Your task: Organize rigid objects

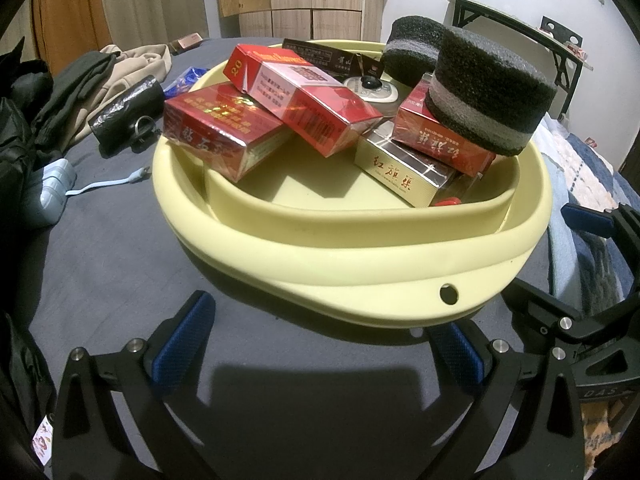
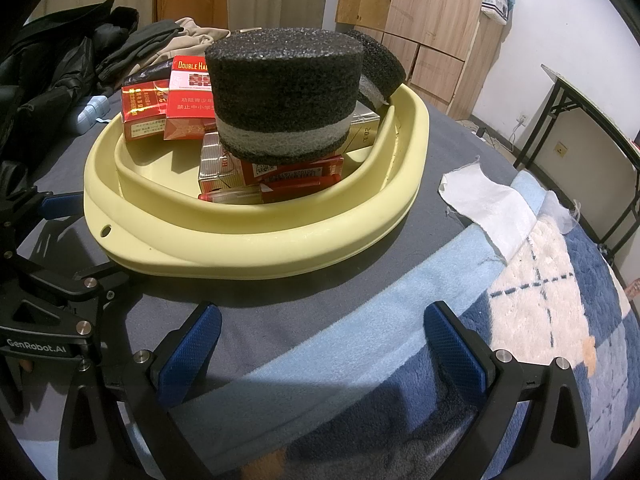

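A pale yellow basin point(image 1: 360, 256) point(image 2: 248, 236) sits on the grey bed cover. Several red and gold cigarette packs point(image 1: 304, 96) point(image 2: 188, 96) are piled in it. A black foam block with a grey band point(image 1: 488, 92) point(image 2: 284, 92) rests on top of the packs, and a second foam block point(image 1: 412, 48) point(image 2: 380, 68) leans at the far rim. My left gripper point(image 1: 324, 344) is open just short of the basin's near rim, with nothing between its blue pads. My right gripper point(image 2: 320, 340) is open too, low over the cover in front of the basin.
Dark and beige clothes point(image 1: 80, 88) are heaped at the left with a black pouch point(image 1: 128, 112) and a light blue case point(image 1: 48, 188). A white cloth point(image 2: 492, 204) and a blue-and-white blanket point(image 2: 540, 300) lie right of the basin. A folding table point(image 2: 592, 120) stands beyond.
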{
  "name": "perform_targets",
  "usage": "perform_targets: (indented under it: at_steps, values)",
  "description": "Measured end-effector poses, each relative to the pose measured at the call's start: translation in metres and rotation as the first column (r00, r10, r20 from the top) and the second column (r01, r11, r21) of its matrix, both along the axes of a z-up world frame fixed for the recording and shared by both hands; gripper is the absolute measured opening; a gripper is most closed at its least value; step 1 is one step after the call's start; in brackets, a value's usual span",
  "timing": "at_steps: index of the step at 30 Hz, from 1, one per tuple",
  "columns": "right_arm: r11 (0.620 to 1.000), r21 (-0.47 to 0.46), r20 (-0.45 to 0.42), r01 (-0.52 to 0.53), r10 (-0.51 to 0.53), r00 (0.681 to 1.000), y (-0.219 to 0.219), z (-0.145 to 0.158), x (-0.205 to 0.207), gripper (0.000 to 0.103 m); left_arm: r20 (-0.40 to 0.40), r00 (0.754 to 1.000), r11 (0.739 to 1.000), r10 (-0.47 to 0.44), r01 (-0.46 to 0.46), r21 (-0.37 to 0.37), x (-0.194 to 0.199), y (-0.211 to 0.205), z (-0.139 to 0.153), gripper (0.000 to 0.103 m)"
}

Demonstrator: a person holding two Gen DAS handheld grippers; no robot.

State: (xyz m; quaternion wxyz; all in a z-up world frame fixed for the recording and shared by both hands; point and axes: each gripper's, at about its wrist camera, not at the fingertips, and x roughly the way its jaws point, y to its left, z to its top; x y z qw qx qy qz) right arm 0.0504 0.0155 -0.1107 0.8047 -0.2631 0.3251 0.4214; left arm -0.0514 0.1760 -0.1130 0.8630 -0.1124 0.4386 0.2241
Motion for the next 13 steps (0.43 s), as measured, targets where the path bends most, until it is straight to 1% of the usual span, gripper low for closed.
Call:
perform_targets:
  at_steps: [13]
  values:
    - [1.0,0.0,0.0,0.0,0.0,1.0,0.0,0.0,0.0,0.103,0.001,1.0,1.0,0.001,-0.001,-0.004,0.001,-0.001,0.0003,0.103]
